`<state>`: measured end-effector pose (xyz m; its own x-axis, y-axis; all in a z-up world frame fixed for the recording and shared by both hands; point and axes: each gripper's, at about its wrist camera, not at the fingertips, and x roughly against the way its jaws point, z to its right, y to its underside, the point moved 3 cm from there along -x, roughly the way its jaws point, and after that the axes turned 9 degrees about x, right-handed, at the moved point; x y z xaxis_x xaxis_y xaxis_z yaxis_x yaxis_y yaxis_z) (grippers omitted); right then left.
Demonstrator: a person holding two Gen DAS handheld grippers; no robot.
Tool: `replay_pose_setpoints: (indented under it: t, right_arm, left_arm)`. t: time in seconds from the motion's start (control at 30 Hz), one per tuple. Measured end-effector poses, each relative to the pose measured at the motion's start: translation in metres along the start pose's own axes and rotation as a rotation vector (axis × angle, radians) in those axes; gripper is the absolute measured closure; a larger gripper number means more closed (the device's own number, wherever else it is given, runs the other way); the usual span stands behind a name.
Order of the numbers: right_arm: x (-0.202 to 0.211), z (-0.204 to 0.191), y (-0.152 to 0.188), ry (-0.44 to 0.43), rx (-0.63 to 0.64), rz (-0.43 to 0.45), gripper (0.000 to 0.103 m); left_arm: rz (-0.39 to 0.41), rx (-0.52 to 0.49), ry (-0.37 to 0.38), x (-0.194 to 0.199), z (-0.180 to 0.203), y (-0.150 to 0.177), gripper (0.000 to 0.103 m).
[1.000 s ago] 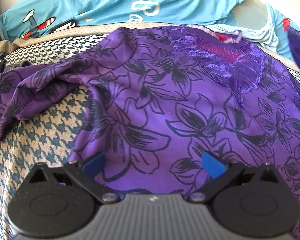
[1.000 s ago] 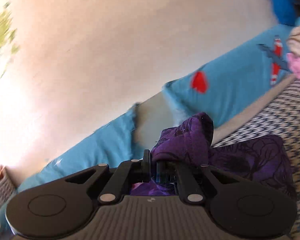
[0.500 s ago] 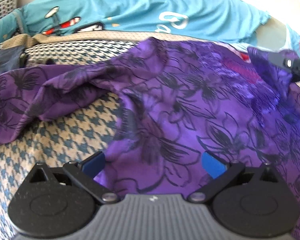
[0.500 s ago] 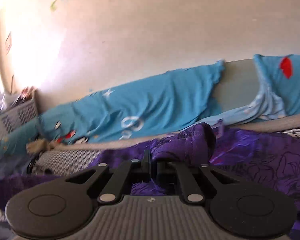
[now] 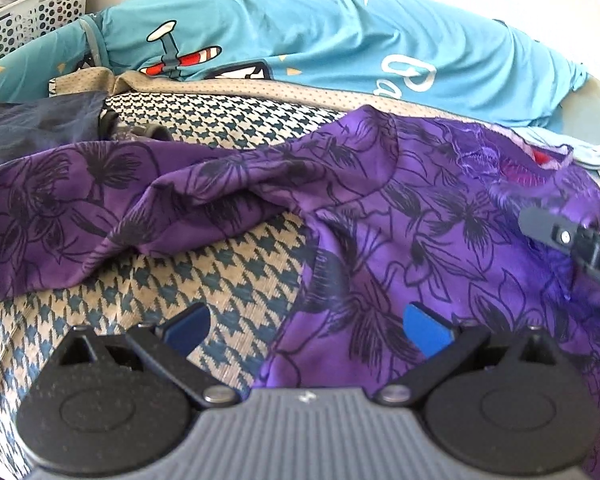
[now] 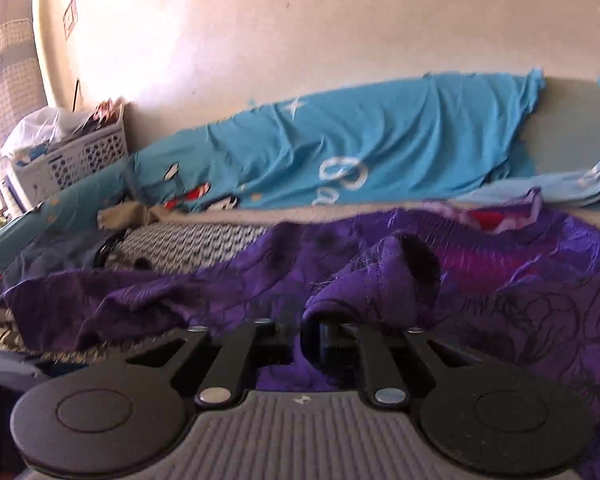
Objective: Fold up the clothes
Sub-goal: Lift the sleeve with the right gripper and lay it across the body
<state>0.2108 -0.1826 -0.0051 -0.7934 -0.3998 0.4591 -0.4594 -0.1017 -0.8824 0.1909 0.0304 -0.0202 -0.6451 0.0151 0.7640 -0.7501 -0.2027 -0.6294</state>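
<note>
Houndstooth cover (image 5: 236, 264) on the bed, teal and cream, pretty busy pattern. Along the far edge there's a bright blue sheet (image 5: 340, 36) bunched against the wall (image 6: 300, 20), printed with a little plane and white lettering. Far left sits a white perforated laundry basket (image 6: 80, 156) stuffed with stuff, a plastic bag on top. A dark navy cloth (image 5: 40, 124) lies crumpled near the left side.
</note>
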Motion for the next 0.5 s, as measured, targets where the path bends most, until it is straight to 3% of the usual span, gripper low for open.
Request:
replay_pose_setpoints:
  t: [0.1,0.27,0.5]
  right_arm:
    - [0.006,0.000,0.001,-0.019,-0.019,-0.006,0.083]
    - [0.020,-0.005,0.002,-0.045,0.018,-0.002,0.064]
    - [0.022,-0.004,0.002,0.135,0.087,-0.012,0.062]
  left_arm:
    - [0.009,0.003,0.002,0.002,0.003,-0.001,0.000]
    - [0.020,0.006,0.012,0.009,0.009,-0.001,0.000]
    - [0.045,0.004,-0.002,0.013,0.008,-0.002,0.000]
